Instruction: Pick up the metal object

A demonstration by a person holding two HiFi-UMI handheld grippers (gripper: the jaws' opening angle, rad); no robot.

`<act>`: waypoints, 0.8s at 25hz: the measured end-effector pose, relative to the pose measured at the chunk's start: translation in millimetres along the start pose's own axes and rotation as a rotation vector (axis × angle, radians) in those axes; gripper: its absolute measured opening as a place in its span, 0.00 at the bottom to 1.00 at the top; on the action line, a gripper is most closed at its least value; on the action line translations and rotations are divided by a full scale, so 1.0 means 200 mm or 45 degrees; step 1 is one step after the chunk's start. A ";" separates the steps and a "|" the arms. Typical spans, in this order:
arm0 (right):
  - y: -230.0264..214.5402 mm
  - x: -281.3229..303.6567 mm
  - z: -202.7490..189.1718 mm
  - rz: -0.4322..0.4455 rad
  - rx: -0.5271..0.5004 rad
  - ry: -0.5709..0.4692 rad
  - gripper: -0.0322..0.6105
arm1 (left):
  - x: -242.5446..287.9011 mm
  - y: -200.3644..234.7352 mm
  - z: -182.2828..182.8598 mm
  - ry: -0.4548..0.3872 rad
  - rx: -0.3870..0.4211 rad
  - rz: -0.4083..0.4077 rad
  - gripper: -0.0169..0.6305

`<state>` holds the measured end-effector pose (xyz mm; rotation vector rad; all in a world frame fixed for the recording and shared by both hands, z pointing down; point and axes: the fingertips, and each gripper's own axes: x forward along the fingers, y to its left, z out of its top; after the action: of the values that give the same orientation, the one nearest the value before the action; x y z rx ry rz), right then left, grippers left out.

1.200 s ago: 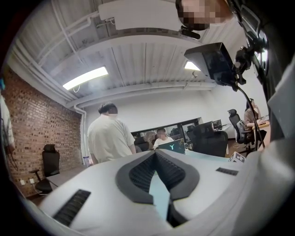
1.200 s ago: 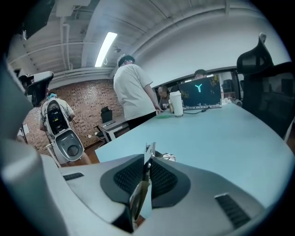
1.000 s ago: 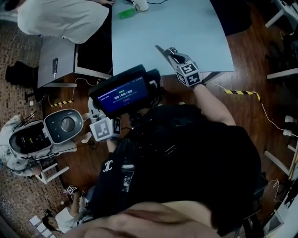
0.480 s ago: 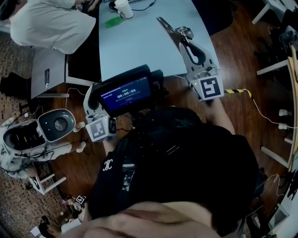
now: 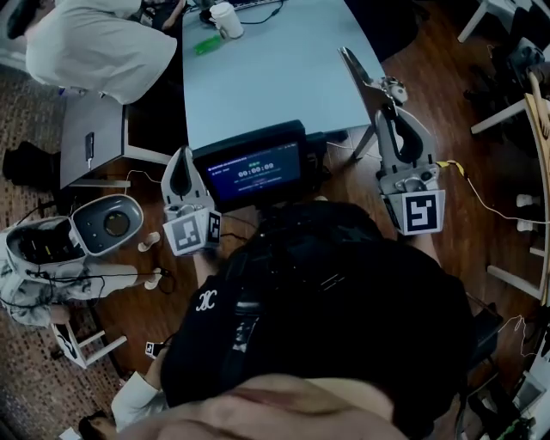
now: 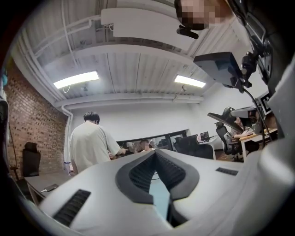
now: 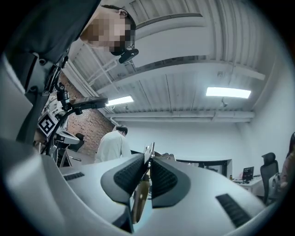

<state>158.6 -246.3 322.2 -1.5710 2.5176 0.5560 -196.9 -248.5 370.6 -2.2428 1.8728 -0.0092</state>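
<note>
Wood floor, with a pale blue table [image 5: 275,77] ahead of the person. Right gripper [image 5: 384,88] is up at the table's right edge, jaws clamped on the metal object [image 5: 355,67]. It's a thin flat strip, sticking out past the tips over the table and clear of the surface. Right gripper view agrees: strip pinched between the pads [image 7: 126,177], with a brownish part lower in the gap. Left gripper [image 5: 181,155] sits off the table's near-left corner, beside the screen [image 5: 255,168]; jaws together at the tips, nothing in them.

Containers: white cup [image 5: 227,17] at the table's far end, contents not visible, with a green item [image 5: 206,43] near it. Grey case [image 5: 39,249] lies open on the floor at left, inside too dark to tell.
</note>
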 end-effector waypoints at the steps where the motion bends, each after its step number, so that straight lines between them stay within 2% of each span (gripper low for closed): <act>1: 0.00 -0.02 0.01 -0.011 -0.005 0.007 0.09 | 0.01 0.01 0.00 0.017 0.013 -0.002 0.04; 4: 0.02 -0.08 0.10 -0.038 -0.012 0.001 0.09 | -0.03 0.03 0.05 0.018 0.027 -0.014 0.04; 8: 0.24 -0.35 0.31 -0.088 -0.054 -0.064 0.09 | -0.34 0.08 0.09 -0.025 0.055 -0.058 0.04; 12: 0.48 -0.64 0.54 -0.122 -0.082 -0.155 0.09 | -0.68 0.14 0.19 -0.105 0.185 -0.101 0.05; 17: 0.74 -0.88 0.65 -0.148 -0.041 -0.139 0.09 | -0.99 0.28 0.27 -0.141 0.296 -0.084 0.05; 20: 0.81 -0.95 0.71 -0.143 -0.026 -0.135 0.08 | -1.10 0.31 0.32 -0.161 0.372 -0.061 0.05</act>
<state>88.3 30.0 286.0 -1.6317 2.3381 0.6344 -289.9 -33.7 326.2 -2.0392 1.6353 -0.1362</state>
